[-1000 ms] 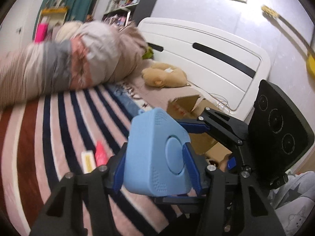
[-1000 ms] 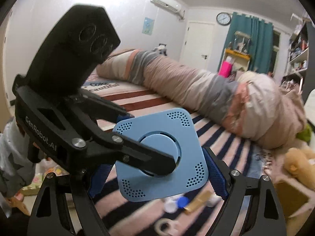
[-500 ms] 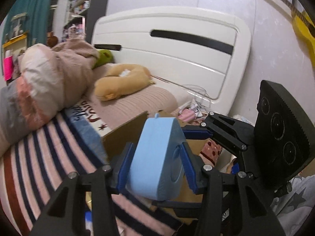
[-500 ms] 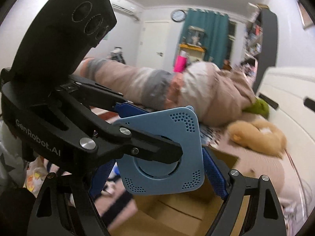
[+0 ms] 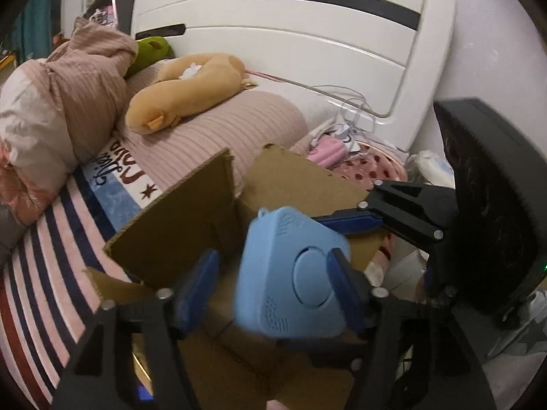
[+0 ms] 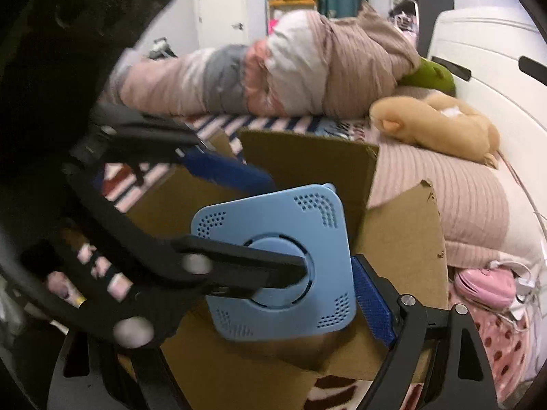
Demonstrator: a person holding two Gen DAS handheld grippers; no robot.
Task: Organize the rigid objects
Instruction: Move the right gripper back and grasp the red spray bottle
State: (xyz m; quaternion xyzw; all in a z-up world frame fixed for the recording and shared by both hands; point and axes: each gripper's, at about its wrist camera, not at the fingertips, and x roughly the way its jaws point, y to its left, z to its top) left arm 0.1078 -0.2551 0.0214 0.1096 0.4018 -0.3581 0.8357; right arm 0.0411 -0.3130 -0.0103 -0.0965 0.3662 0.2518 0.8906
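Note:
A flat light-blue plastic device with rounded corners and a round centre (image 5: 290,280) hangs over an open cardboard box (image 5: 191,218) on the bed. My left gripper (image 5: 270,287) has opened: its left finger stands clear of the device, its right finger lies against the round centre. In the right wrist view the device (image 6: 277,266) sits between my right gripper's (image 6: 270,273) blue pads, with the left gripper's finger (image 6: 239,270) across its face. The box (image 6: 403,235) lies below and behind it.
A tan plush toy (image 5: 184,89) and a pink striped pillow (image 5: 222,130) lie behind the box by the white headboard (image 5: 307,34). A rolled duvet (image 6: 259,71) lies along the striped bedsheet (image 5: 41,273). A pink item and white cables (image 6: 485,283) lie right of the box.
Both grippers carried the blue device from above the striped sheet to over the open box. The left gripper's jaws have spread, leaving a gap on the device's left side.

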